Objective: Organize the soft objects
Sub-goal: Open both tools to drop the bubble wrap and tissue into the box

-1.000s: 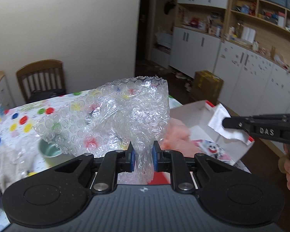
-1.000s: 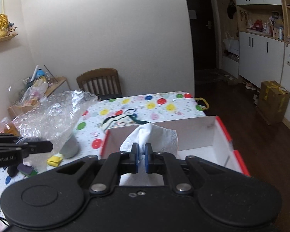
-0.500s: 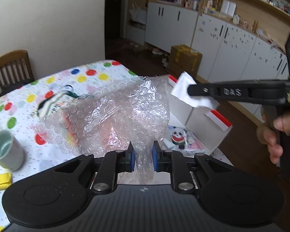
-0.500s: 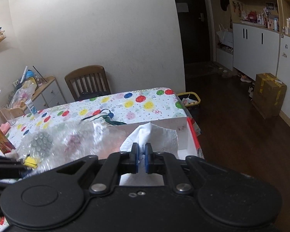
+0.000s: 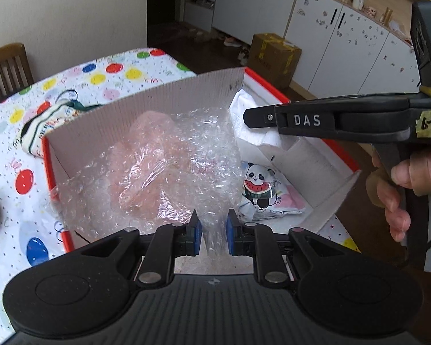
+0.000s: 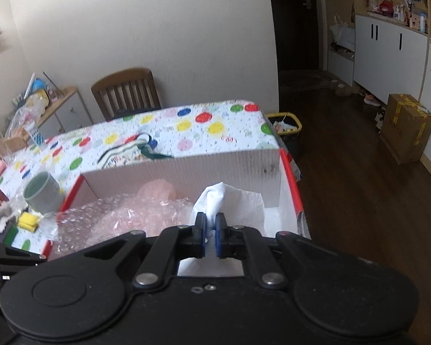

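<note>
A white corrugated box with red edges (image 5: 146, 109) stands on the table near its right end. My left gripper (image 5: 212, 234) is shut on a sheet of clear bubble wrap (image 5: 158, 172), which lies down inside the box over a pink soft thing. My right gripper (image 6: 210, 237) is shut on a white tissue (image 6: 227, 204) and holds it over the box's right part (image 6: 281, 184). In the left wrist view the right gripper (image 5: 245, 118) and the tissue (image 5: 252, 123) show above a panda-print pouch (image 5: 261, 187) on the box floor.
The table has a dotted cloth (image 6: 186, 126). A striped green-and-white pouch (image 6: 126, 151) lies behind the box. A grey-green cup (image 6: 41, 194), yellow sponges (image 6: 28, 221) and other small items lie left. A wooden chair (image 6: 126, 93) stands at the far end. A cardboard carton (image 6: 406, 130) stands on the floor.
My left gripper has swung right and lowered the bubble wrap from above the table into the box. My right gripper has brought the tissue down over the box's right part.
</note>
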Tool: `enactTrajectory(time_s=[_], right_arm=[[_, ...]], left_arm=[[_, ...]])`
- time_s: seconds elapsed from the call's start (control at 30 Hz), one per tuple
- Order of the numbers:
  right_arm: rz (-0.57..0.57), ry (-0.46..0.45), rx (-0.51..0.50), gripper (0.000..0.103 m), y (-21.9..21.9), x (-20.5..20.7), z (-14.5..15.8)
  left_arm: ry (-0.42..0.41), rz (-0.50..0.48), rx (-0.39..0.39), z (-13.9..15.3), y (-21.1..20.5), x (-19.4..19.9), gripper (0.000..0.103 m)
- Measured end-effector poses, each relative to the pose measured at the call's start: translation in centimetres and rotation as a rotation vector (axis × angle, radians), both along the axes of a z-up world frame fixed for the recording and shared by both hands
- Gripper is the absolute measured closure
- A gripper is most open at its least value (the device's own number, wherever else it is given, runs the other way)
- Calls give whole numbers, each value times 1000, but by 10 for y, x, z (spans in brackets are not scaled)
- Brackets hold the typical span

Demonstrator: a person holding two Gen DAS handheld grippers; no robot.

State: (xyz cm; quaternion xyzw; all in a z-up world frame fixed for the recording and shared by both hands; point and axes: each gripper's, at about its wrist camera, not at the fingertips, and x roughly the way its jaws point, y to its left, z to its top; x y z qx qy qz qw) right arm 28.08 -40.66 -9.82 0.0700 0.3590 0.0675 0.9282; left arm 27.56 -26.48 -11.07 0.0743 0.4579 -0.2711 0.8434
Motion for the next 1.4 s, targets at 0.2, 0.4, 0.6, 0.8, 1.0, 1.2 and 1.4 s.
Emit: enactTrajectory(time_s=[0.2,0.4,0.6,0.8,1.0,1.2,1.4], right_arm=[[12,41,-4,97,0,8,-14],[36,65,5,94,-2,4,-22],[59,86,12,84,-3,-1,-28],[55,97,28,76,-6,-7,-29],[51,81,41,71,-10,-14,-23],[49,71,66,70,-16,-22,-17],[42,43,80,56,-20,-29,-8]], left_arm=[[61,11,-3,-13,-6,7,86],[130,44,-5,-24,-5,14,86],[107,54,31,-29,-8,10,86],[73,61,42,-27,-9,5,86],[42,59,35,-22,-10,-2,85],[31,54,28,-17,-8,-8,75],[1,71,16,-10,-4,-13,32]])
